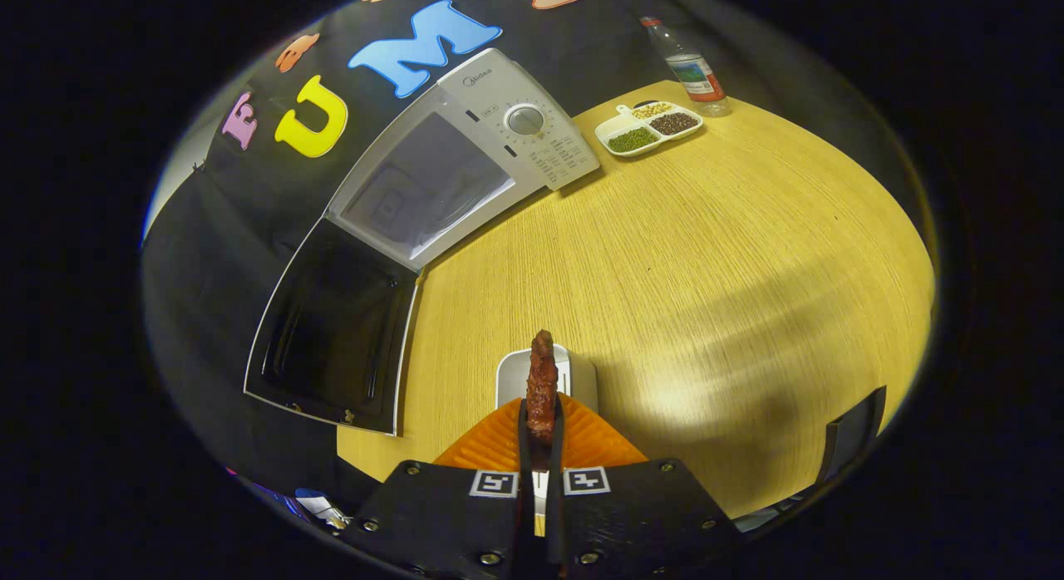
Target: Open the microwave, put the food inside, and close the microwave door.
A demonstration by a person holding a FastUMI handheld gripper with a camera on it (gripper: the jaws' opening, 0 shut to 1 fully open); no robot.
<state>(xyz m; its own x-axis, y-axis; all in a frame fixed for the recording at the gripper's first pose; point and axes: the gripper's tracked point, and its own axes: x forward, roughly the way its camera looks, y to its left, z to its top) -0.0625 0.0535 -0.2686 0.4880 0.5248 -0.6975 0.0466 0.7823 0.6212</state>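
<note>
- The gripper (541, 426) is clenching a reddish-brown strip of food (542, 385), both fingers pressing on its lower part while the strip is standing upright out of them.
- The food is hanging over a small white plate (582, 372) that is resting on the wooden table (706, 256), well on the near side of the microwave (465, 160).
- The microwave is sitting at the table's far edge with its door (332, 331) swinging wide open toward the gripper, leaving the pale cavity (424, 189) showing.
- A divided white dish (648, 129) of beans is lying just to the right of the microwave's control panel (532, 135).
- A water bottle (690, 65) is standing beyond that dish, farther from the microwave.
</note>
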